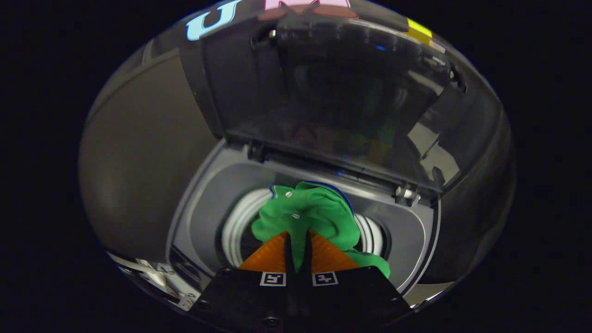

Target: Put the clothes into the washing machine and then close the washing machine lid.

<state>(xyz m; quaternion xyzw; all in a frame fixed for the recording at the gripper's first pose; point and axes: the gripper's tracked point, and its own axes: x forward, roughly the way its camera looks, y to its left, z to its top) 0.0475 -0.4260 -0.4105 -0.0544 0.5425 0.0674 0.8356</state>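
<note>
Claw [298, 240] sat low centre of frame, its two fingers [273, 256] drawn nearly together and clenched on a fold of the green shirt [310, 215]. Cloth showed in the narrow slit between the fingers and bunched just ahead of the tips, with a tail of it trailing down past the right-hand finger. A dark blue edge ran along the top of the bundle; two small pale buttons showed on its left side.

Shirt hung over the mouth of the washer [416, 240], right above the drum [236, 231], whose pale ribbed wall curved round on both sides of the cloth. Whether the shirt's lower part touched the drum could not be told.

Lid [323, 92] stood open, tilted up and back from its hinge along the far edge of the opening, taking up the upper centre of frame. Its dark glossy panel carried dim reflections. Control panel [157, 277] lay at lower left, blurred.
</note>
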